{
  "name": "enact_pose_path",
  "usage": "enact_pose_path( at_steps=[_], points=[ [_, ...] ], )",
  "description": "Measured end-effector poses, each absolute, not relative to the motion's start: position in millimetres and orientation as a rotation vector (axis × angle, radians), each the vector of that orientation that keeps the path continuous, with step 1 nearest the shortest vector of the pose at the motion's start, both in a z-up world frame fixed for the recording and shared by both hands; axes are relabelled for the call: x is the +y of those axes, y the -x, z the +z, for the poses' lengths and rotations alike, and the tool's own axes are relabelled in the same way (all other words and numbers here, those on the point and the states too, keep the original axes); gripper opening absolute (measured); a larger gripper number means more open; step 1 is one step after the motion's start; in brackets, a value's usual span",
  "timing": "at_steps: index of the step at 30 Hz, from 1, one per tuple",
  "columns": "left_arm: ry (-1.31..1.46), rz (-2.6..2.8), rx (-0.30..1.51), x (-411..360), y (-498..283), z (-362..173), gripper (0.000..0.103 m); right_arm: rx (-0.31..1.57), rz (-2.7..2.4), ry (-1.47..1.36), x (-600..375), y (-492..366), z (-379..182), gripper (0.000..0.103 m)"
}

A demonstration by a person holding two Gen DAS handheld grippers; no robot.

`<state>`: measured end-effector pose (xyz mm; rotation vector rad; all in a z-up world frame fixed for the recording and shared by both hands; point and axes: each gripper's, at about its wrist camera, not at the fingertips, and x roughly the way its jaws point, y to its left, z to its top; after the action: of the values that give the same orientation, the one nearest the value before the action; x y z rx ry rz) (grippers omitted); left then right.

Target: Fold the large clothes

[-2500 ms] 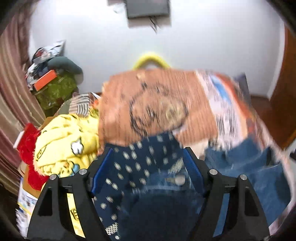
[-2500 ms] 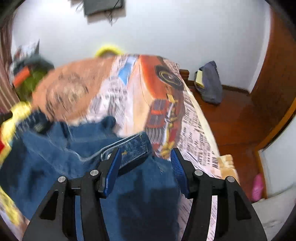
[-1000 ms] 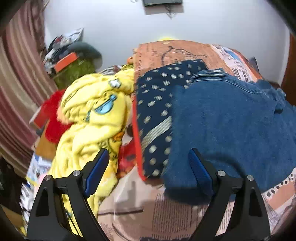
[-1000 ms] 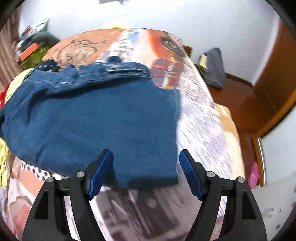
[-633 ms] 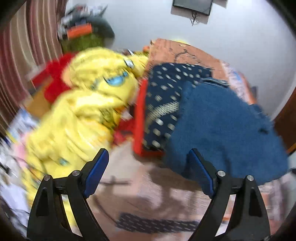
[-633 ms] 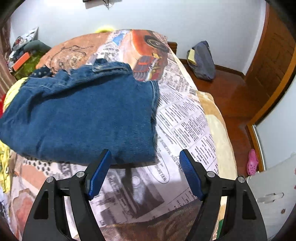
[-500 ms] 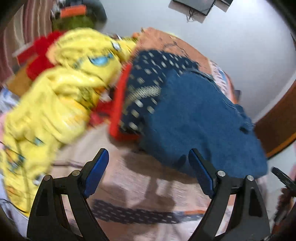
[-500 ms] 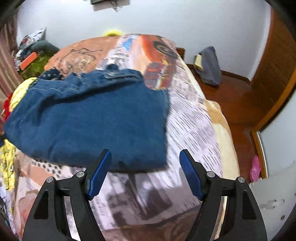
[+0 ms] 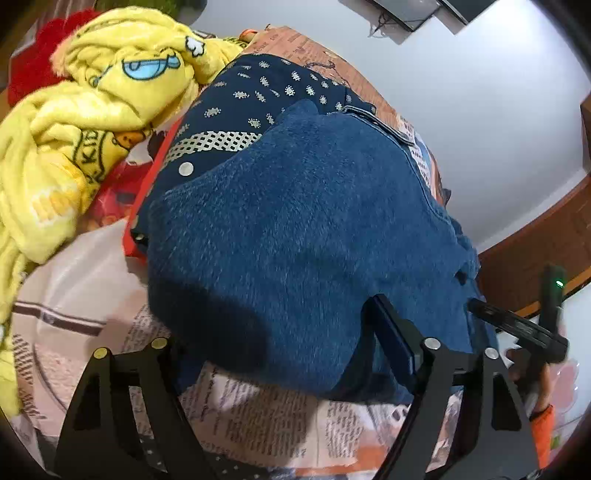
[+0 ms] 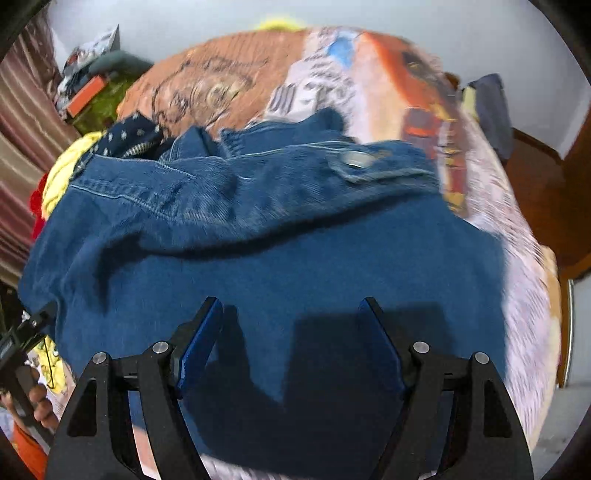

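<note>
Denim jacket (image 10: pixel 280 258) folded, collar up, on bedspread (image 10: pixel 236 77).

You're in a home bedroom: bed (image 10: pixel 509 236) with a newspaper-and-car print cover, loose clothes heaped on it, a yellow cartoon blanket (image 9: pixel 74 110), striped curtain (image 10: pixel 22 122) at one side, wall-mounted screen (image 9: pixel 410 11), wooden door (image 10: pixel 576 192), wood floor with a bag (image 10: pixel 491 107) by the wall.

yellow blanket (image 9: pixel 85 110) | red fabric (image 9: pixel 40 59) | newsprint bedsheet (image 9: pixel 258 417)
</note>
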<state>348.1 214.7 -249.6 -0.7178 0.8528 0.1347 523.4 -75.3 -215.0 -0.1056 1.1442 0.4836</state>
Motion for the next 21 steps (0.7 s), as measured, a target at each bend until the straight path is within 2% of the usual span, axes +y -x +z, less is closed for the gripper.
enact_pose_path(
  at_steps=[4,9,13,18,19,20,21],
  points=[
    [0.797,0.134,0.836,227.9,-352.4,-255.5,0.073,1.126,0.485,0.194,-45.0,-543.4,-212.6,0.073],
    [0.785,0.168,0.82,223.1,-348.8,-250.9,0.069,0.98,0.388,0.152,-47.4,-551.3,-180.8,0.07],
    [0.815,0.158,0.807,221.4,-341.8,-244.3,0.067,0.888,0.376,0.105,-61.7,-529.4,-160.7,0.073],
    [0.821,0.132,0.826,213.5,-344.4,-244.6,0.068,0.898,0.449,0.237,-67.4,-484.2,-164.5,0.073],
    [0.835,0.124,0.837,213.1,-347.2,-248.5,0.064,0.899,0.452,0.274,-68.6,-475.1,-168.5,0.073],
    [0.865,0.128,0.846,213.6,-348.5,-252.6,0.053,0.901,0.457,0.303,-68.2,-468.8,-171.8,0.073],
    [0.881,0.138,0.853,213.3,-348.0,-254.4,0.049,0.905,0.464,0.339,-67.8,-460.1,-176.7,0.073]
  ],
)
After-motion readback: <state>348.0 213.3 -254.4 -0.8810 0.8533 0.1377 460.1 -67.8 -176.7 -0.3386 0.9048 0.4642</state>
